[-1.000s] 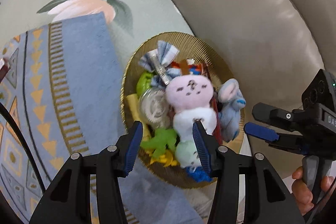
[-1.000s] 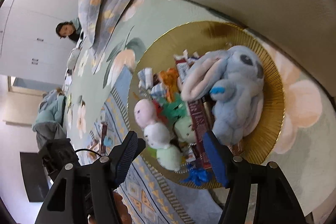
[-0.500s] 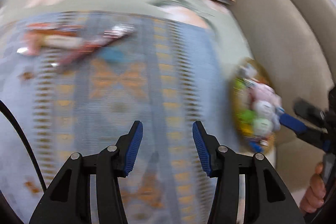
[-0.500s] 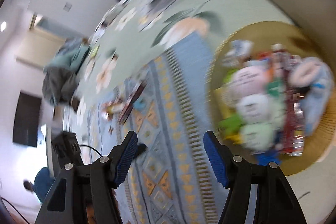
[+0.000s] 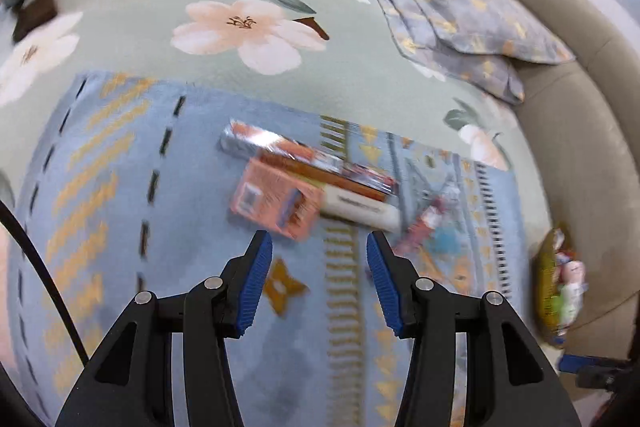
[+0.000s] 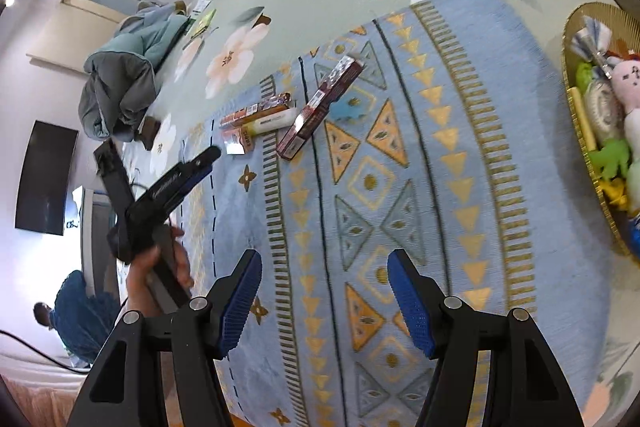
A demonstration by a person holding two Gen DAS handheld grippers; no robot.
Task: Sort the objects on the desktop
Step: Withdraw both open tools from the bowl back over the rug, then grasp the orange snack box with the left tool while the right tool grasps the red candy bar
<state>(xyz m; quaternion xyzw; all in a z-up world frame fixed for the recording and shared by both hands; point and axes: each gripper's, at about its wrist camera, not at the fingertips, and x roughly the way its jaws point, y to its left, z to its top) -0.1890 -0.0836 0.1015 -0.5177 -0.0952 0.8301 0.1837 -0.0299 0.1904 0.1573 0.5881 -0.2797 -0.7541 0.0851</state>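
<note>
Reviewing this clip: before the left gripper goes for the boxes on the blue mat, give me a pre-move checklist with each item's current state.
1. Left gripper empty, pads apart: ok.
2. Right gripper empty, pads apart: ok.
3. Pink box ahead of left gripper, nothing between them: ok.
4. Pink box free of neighbours: not ok; its far side meets the white box and the long orange box.
5. Left wrist view sharp enough to aim: not ok, blurred.
6. Room left in gold tray: cannot tell.
</note>
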